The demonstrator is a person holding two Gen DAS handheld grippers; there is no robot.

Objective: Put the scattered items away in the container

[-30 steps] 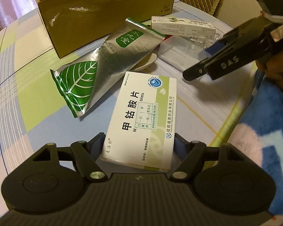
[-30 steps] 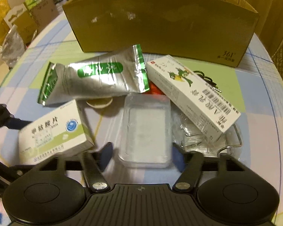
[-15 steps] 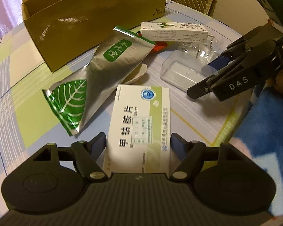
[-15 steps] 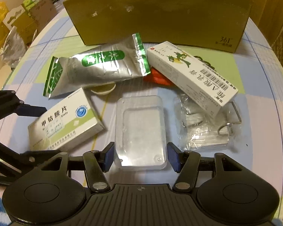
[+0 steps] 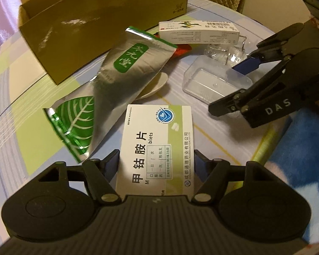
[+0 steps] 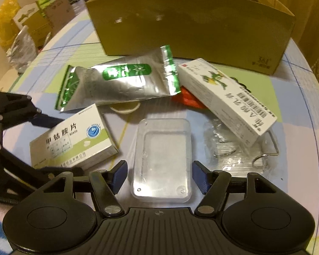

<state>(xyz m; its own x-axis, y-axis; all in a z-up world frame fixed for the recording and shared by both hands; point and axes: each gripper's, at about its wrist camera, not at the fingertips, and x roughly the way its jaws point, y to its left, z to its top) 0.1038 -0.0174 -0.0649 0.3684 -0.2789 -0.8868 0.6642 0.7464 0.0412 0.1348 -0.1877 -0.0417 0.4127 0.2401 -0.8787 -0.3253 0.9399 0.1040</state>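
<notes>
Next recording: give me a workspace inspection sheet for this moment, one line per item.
Surface: round table with checked cloth.
Job's things: tablet box, foil pouch, clear tray, long white box, all outside the cardboard box.
Clutter: small dish, red packet, plastic bag with wire clips.
Grippers: left claw open, straddling the tablet box; right claw open, straddling the clear tray.
Cables: nothing seen.
Surroundings: boxes and bags beyond the table.

I'm seeing the white-and-green tablet box (image 5: 157, 144) lying flat at lower centre, the silver leaf-print pouch (image 5: 114, 85) slanting above it, the clear plastic case (image 6: 162, 159) centred, and the brown cardboard box (image 6: 191, 25) standing open along the top.
</notes>
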